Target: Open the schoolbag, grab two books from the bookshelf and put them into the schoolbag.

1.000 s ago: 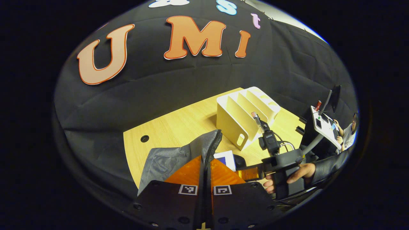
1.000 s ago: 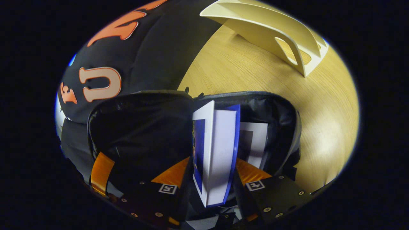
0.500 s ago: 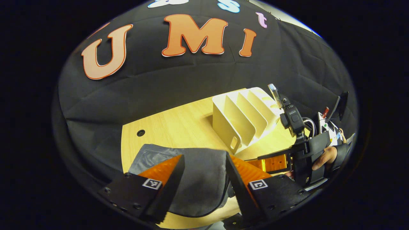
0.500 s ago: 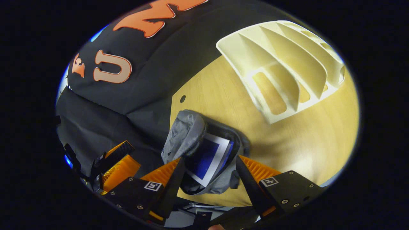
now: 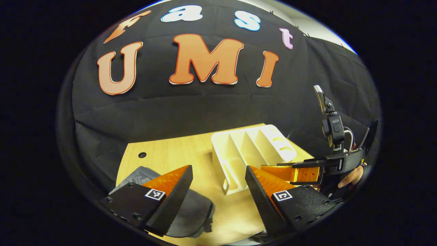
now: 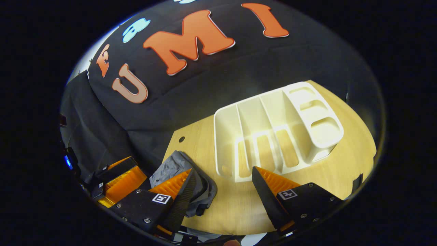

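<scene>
Both gripper views look down from above the wooden table (image 5: 177, 155), sharing the white bookshelf (image 5: 251, 150) ahead of their jaws.

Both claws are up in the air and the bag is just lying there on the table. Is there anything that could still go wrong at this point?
A little, perhaps. The grey schoolbag lies slumped near the table's front edge, so a nudge might tip it off. Its mouth looks unzipped, so contents could slide out. The open left gripper and right gripper hover close to the empty white bookshelf and might bump it.
</scene>
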### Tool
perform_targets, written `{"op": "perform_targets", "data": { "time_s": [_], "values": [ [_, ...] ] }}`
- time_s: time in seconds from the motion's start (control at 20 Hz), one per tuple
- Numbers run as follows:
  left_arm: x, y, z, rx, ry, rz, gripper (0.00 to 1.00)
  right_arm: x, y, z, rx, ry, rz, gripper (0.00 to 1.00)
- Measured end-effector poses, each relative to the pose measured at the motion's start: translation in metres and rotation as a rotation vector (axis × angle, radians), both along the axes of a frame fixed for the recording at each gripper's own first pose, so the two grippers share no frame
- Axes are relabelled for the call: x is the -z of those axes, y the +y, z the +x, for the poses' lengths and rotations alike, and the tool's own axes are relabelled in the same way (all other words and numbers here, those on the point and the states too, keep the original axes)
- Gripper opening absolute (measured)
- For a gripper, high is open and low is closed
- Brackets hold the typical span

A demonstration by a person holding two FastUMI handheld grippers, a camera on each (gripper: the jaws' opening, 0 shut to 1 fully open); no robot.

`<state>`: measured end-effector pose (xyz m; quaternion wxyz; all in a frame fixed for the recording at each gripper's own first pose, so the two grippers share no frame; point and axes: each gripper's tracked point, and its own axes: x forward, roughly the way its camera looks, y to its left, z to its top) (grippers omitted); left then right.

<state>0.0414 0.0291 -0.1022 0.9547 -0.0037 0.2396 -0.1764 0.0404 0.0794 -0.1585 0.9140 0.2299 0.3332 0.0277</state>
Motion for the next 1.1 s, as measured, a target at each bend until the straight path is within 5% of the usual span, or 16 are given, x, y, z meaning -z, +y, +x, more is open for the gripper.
{"op": "perform_targets", "data": {
  "time_s": [0.25,0.5,0.95,1.1],
  "values": [
    [-0.052,-0.05,-0.004,-0.119,-0.159,-0.099,0.98,-0.081,-0.079,0.012,-0.006,-0.264,-0.244,0.98],
    [-0.095,-0.073,-0.014,-0.263,-0.336,-0.107,0.97,-0.158,-0.105,-0.002,-0.032,-0.453,-0.308,0.98],
    [-0.153,-0.058,-0.041,-0.377,-0.601,-0.088,0.97,-0.176,-0.089,-0.018,-0.041,-0.567,-0.314,0.97],
    [-0.148,-0.052,-0.044,-0.393,-0.609,-0.087,0.94,-0.172,-0.088,-0.018,-0.026,-0.559,-0.34,0.97]
  ]
}}
